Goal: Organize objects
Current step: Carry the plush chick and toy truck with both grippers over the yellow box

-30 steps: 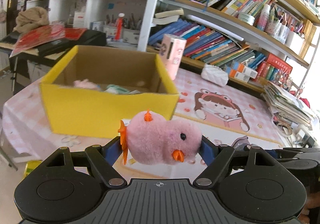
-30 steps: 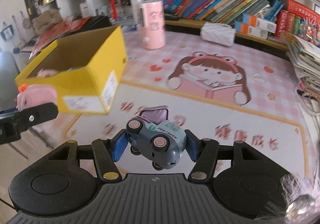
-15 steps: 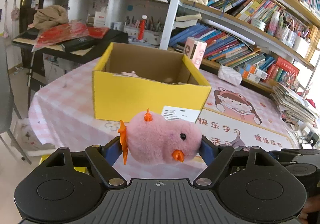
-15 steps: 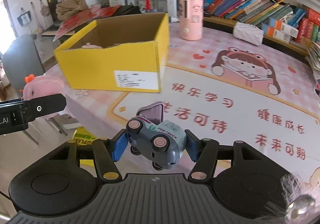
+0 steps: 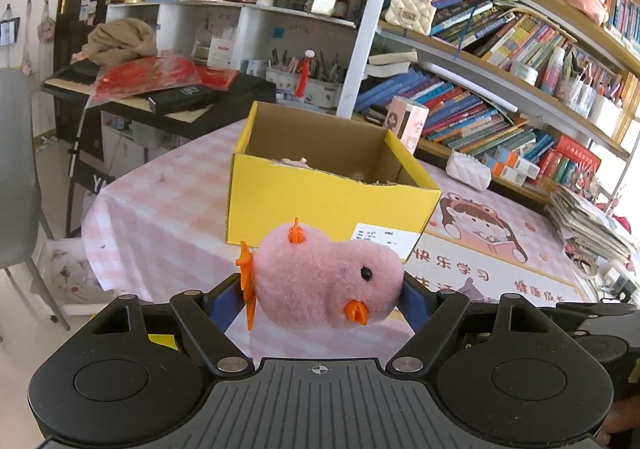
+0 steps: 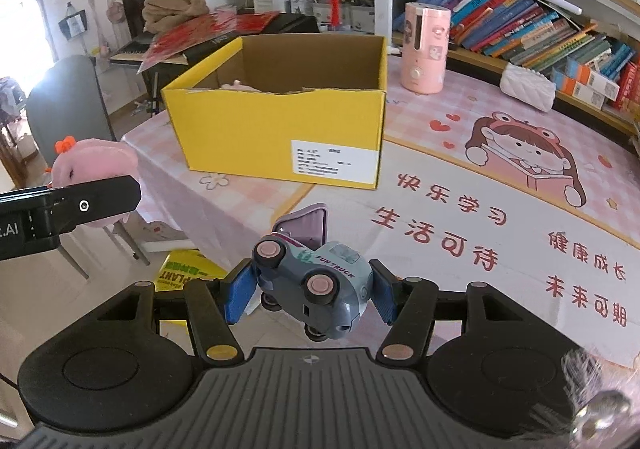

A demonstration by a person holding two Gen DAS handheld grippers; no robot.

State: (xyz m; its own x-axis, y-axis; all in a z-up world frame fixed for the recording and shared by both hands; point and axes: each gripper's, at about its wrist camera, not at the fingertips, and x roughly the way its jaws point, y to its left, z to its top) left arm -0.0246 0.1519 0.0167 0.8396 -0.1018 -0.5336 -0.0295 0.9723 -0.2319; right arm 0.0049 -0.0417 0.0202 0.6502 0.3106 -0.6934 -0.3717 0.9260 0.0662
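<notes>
My left gripper [image 5: 320,289] is shut on a pink plush chick [image 5: 326,283] with orange beak and feet, held in the air in front of the table's near edge. My right gripper [image 6: 308,289] is shut on a grey-blue toy truck [image 6: 316,283] lettered "FUN TRUCK", tilted on its side. The open yellow cardboard box [image 5: 320,201] stands on the pink table; it also shows in the right wrist view [image 6: 280,129], with some pink items low inside. The left gripper and the chick [image 6: 94,165] show at the left of the right wrist view.
A pink cylinder appliance [image 6: 426,49] and a white quilted pouch [image 6: 528,83] stand behind the box. A cartoon mat [image 6: 500,209] covers the table. Bookshelves [image 5: 500,61] line the back. A grey chair [image 6: 68,105] and a green-yellow packet on the floor [image 6: 188,273] lie left of the table.
Both grippers have drawn back from the box and the table, so the box looks smaller and farther. Each grip is unchanged.
</notes>
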